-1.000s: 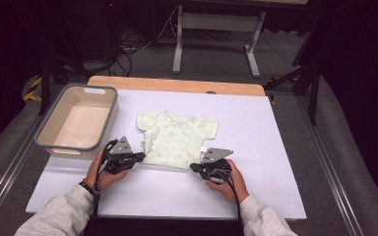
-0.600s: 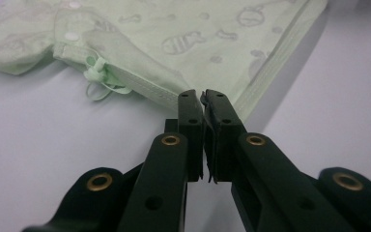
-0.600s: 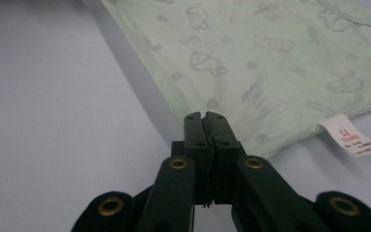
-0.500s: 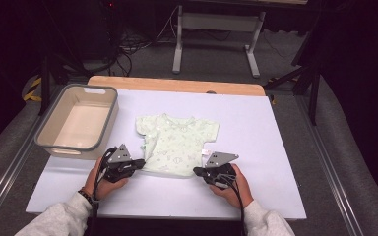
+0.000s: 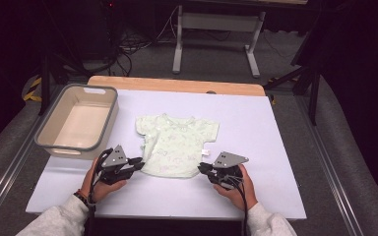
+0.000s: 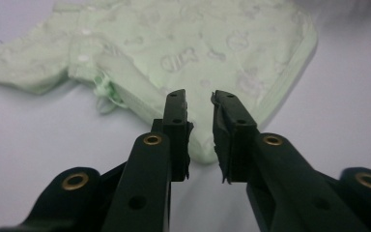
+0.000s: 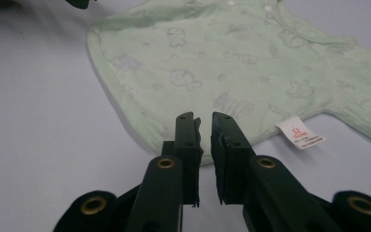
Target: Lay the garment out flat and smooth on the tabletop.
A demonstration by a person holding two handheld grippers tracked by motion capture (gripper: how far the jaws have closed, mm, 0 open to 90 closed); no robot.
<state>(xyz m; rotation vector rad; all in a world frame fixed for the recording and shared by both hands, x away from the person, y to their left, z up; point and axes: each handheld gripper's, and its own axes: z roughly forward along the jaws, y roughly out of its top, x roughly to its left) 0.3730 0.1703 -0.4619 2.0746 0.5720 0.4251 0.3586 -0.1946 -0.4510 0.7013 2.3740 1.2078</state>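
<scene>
Bright table, dark surroundings, soft focus throughout

In the high view the white table (image 5: pixel 275 147) is lit evenly from above, while the floor and room behind are left in deep shadow; only short, soft shadows are cast under the things on it. No glare is seen, and the picture is slightly grainy and soft. In both gripper views the black tongs (image 6: pixel 199 108) are rendered near-silhouette in the foreground, and the pale green shirt (image 7: pixel 232 63) is blurred toward its far edge, with a bluish cast.
</scene>
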